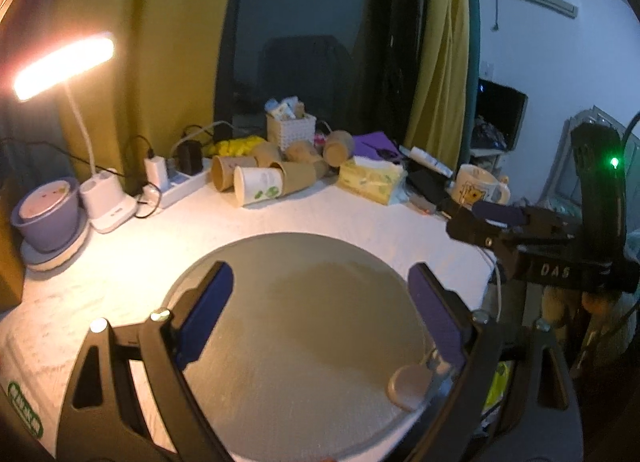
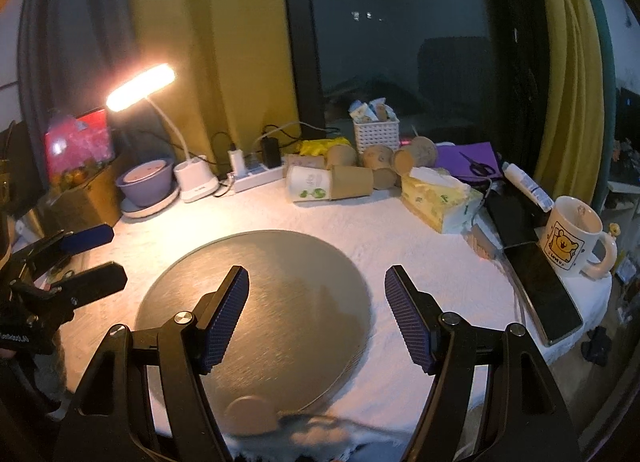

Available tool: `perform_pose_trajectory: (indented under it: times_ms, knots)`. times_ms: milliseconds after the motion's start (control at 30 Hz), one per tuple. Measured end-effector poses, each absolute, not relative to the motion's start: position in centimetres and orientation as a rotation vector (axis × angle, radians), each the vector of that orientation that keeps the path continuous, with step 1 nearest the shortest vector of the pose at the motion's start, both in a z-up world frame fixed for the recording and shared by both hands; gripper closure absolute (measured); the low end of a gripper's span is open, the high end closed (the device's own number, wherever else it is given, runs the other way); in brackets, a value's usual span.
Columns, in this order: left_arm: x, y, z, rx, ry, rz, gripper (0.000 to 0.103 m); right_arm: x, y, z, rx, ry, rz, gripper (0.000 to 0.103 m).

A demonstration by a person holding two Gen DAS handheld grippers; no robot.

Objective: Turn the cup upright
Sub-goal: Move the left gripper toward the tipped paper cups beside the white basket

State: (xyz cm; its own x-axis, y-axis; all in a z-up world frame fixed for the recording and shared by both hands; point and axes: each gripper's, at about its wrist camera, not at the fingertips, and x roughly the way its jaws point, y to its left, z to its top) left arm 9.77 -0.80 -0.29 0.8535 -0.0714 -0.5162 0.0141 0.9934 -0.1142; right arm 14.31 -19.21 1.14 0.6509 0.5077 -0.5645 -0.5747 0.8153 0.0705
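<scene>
Several paper cups lie on their sides in a heap at the back of the table: a white cup with green leaf print (image 1: pixel 258 185) (image 2: pixel 310 183) in front, brown cups (image 1: pixel 298 177) (image 2: pixel 352 181) beside and behind it. My left gripper (image 1: pixel 320 314) is open and empty over the round grey mat (image 1: pixel 304 342), far from the cups. My right gripper (image 2: pixel 318 316) is open and empty over the same mat (image 2: pixel 280 282). Each gripper shows in the other's view, the right one (image 1: pixel 486 221) at the right edge, the left one (image 2: pixel 92 258) at the left edge.
A lit desk lamp (image 1: pixel 64 65), a purple bowl (image 1: pixel 48 209), a power strip (image 1: pixel 180 181), a white basket (image 2: pixel 376 133), a tissue pack (image 2: pixel 438 197), scissors on purple paper (image 2: pixel 476 165), a phone (image 2: pixel 548 294) and a bear mug (image 2: pixel 572 242) ring the table. A small tan disc (image 2: pixel 250 416) lies on the mat's near edge.
</scene>
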Motion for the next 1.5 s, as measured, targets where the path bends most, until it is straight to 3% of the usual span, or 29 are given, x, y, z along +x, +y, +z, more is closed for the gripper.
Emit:
perform_pose_trajectory:
  times_ms: [1033, 1500]
  knots:
    - [37.8, -3.1, -3.7, 0.002, 0.801, -0.136, 0.013, 38.7, -21.1, -2.5, -0.091, 0.715, 0.520, 0.029]
    - [47.3, -3.5, -4.0, 0.030, 0.803, -0.157, 0.013, 46.1, -21.9, -3.8, -0.041, 0.727, 0.473, 0.029]
